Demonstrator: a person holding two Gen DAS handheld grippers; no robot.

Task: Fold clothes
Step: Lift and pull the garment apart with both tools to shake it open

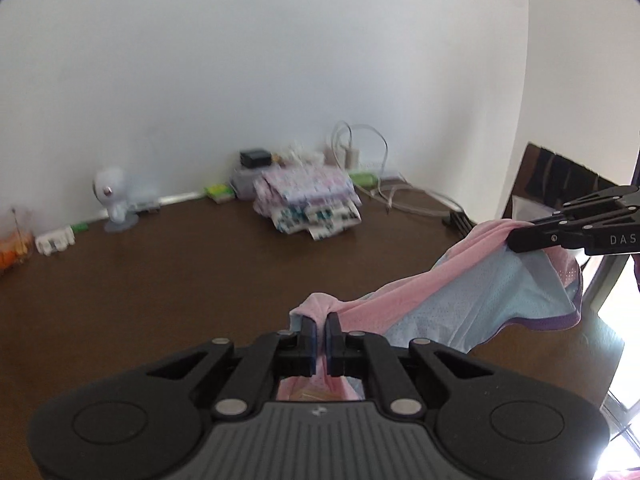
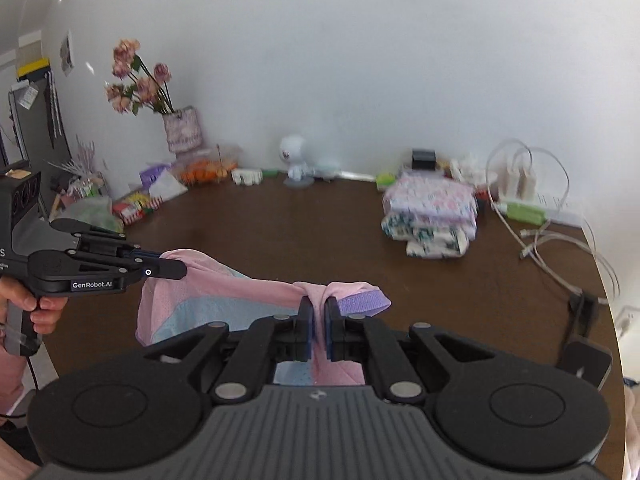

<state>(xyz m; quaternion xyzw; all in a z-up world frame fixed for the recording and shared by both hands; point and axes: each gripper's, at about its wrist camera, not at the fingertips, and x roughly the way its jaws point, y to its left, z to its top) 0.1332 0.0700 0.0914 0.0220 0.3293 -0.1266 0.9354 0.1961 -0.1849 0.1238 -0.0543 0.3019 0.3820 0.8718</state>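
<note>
With both the left tongs (image 1: 321, 326) and right tongs (image 2: 319, 312) clamped on the pink garment (image 1: 460, 292) hanging above the worktop (image 1: 180, 272), keep it taut and lower evenly

Dark brown table (image 2: 304, 224); against the wall, folded clothes stack (image 2: 430, 214), small white fan (image 2: 298, 160), vase of flowers (image 2: 182, 130), white cables (image 2: 552, 232).
</note>
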